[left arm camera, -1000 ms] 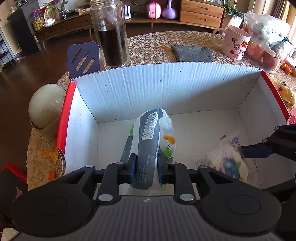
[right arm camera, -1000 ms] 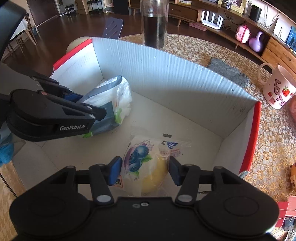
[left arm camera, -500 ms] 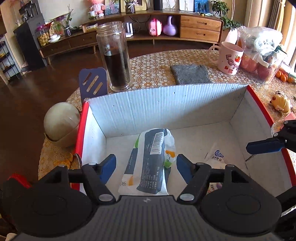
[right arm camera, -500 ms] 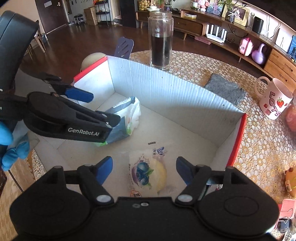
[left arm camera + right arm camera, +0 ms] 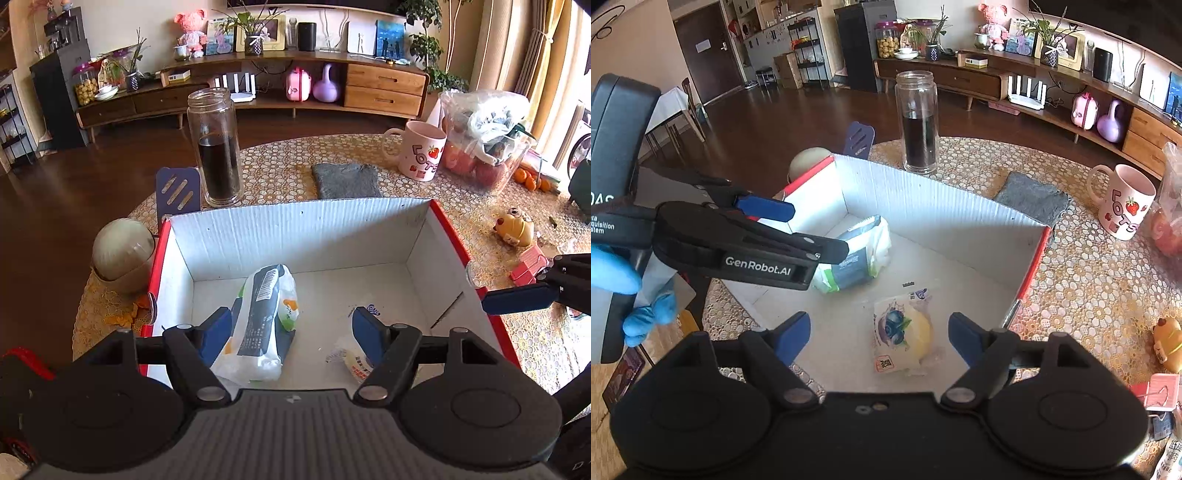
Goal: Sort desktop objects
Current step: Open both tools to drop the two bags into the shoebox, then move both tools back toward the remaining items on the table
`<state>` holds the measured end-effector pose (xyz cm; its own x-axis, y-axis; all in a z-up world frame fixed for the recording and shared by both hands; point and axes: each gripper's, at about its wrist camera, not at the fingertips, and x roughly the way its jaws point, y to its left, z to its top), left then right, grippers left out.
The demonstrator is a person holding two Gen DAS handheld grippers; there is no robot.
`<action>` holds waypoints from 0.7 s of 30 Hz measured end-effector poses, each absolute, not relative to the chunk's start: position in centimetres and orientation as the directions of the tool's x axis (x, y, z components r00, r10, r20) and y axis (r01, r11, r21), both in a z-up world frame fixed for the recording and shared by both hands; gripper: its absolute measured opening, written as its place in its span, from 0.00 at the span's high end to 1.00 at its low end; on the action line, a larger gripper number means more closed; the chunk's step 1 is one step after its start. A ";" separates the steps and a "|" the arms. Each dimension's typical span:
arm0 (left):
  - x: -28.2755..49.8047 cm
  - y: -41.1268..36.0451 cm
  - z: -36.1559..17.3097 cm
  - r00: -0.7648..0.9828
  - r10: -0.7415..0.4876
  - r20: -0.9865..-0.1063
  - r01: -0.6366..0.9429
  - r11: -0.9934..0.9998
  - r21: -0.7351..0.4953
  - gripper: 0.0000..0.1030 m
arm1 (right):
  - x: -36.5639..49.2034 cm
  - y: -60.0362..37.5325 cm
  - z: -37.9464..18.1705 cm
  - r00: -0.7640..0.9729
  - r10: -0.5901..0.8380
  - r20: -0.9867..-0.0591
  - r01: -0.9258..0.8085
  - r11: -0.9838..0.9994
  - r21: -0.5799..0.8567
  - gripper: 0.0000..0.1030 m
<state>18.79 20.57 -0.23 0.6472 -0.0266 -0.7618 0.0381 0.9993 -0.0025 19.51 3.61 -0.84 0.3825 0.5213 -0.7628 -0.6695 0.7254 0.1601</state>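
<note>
A white cardboard box with red rims (image 5: 303,229) (image 5: 942,214) stands on the table. Inside it lie a white-and-grey snack bag (image 5: 262,321) (image 5: 857,254) on the left and a clear blueberry bread packet (image 5: 903,332) (image 5: 354,360) on the right. My left gripper (image 5: 291,332) is open and empty above the box's near edge, over the snack bag. My right gripper (image 5: 879,336) is open and empty above the bread packet. The left gripper also shows in the right wrist view (image 5: 790,225), and one blue right fingertip in the left wrist view (image 5: 517,299).
Behind the box stand a glass jar of dark liquid (image 5: 218,147), a purple spatula (image 5: 177,192), a grey cloth (image 5: 345,181) and a pink mug (image 5: 419,155). A round onion-like ball (image 5: 122,251) sits at left. A bag of fruit (image 5: 487,140) and a yellow toy (image 5: 515,230) lie right.
Both grippers have opened, let go of the snack bag and the bread packet in the box, and risen back above it.
</note>
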 end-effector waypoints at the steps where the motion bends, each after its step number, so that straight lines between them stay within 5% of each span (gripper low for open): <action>1: 18.4 20.4 0.0 0.653 -0.029 -0.757 0.040 0.999 -0.003 0.31 | 19.2 3.3 -0.6 0.386 0.527 -0.757 -0.669 0.725 0.164 0.19; 21: 11.4 14.3 2.7 0.737 -0.082 -0.671 0.084 0.996 -0.029 0.19 | 13.3 -5.8 1.7 0.493 0.593 -0.636 -0.614 0.756 0.228 0.08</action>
